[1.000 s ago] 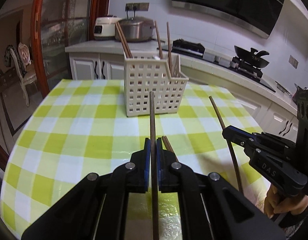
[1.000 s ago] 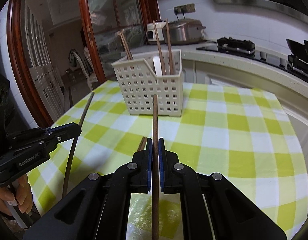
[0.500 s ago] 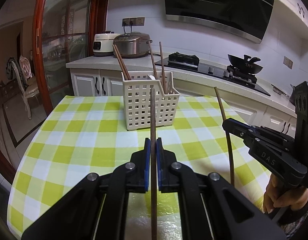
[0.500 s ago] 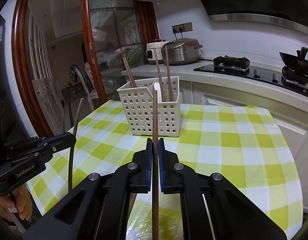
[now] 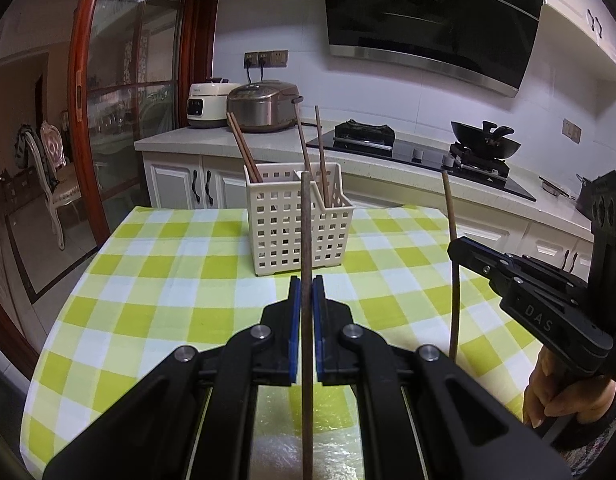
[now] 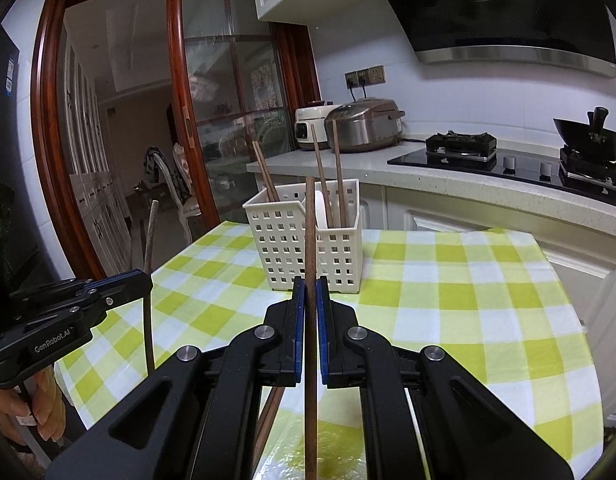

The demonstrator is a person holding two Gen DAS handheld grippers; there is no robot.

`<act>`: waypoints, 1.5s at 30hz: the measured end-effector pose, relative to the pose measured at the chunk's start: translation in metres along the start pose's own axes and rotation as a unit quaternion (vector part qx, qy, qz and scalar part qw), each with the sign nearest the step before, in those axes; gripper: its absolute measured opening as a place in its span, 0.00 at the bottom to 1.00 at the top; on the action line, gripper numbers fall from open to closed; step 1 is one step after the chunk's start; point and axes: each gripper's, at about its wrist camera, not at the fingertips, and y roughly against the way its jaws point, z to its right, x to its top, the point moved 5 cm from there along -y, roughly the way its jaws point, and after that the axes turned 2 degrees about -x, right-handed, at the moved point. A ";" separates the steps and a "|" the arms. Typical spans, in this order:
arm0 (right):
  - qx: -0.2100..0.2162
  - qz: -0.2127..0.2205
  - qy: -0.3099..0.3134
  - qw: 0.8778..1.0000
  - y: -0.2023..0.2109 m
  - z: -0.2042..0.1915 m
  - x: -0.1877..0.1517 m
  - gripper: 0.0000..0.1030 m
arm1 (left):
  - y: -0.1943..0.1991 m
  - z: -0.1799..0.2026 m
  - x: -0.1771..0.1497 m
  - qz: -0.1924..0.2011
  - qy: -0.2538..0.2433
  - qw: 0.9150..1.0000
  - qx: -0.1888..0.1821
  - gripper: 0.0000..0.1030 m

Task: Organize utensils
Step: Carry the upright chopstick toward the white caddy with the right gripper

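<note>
A white perforated utensil basket (image 5: 296,232) stands at the far side of the checked table; it also shows in the right wrist view (image 6: 304,240). Several brown chopsticks (image 5: 244,152) and a white spoon (image 6: 320,208) stand in it. My left gripper (image 5: 306,284) is shut on an upright brown chopstick (image 5: 306,232). My right gripper (image 6: 309,284) is shut on another upright chopstick (image 6: 309,232). Both hover above the table in front of the basket. The right gripper (image 5: 459,246) shows in the left view, the left gripper (image 6: 146,276) in the right view.
More chopsticks (image 6: 270,416) lie on the table under my right gripper. The green-and-white tablecloth (image 5: 168,264) covers a round table. Behind it runs a counter with rice cookers (image 5: 264,106), a stove and a wok (image 5: 485,142). A glass door (image 6: 224,120) is at left.
Both grippers have risen and tilted up with their chopsticks, so the basket sits lower and farther in both views. The grips have not changed.
</note>
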 end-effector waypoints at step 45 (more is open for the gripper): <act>0.000 0.066 0.046 0.997 0.038 -0.023 0.032 0.06 | 0.035 -0.003 0.022 0.047 -0.010 0.999 0.002 0.06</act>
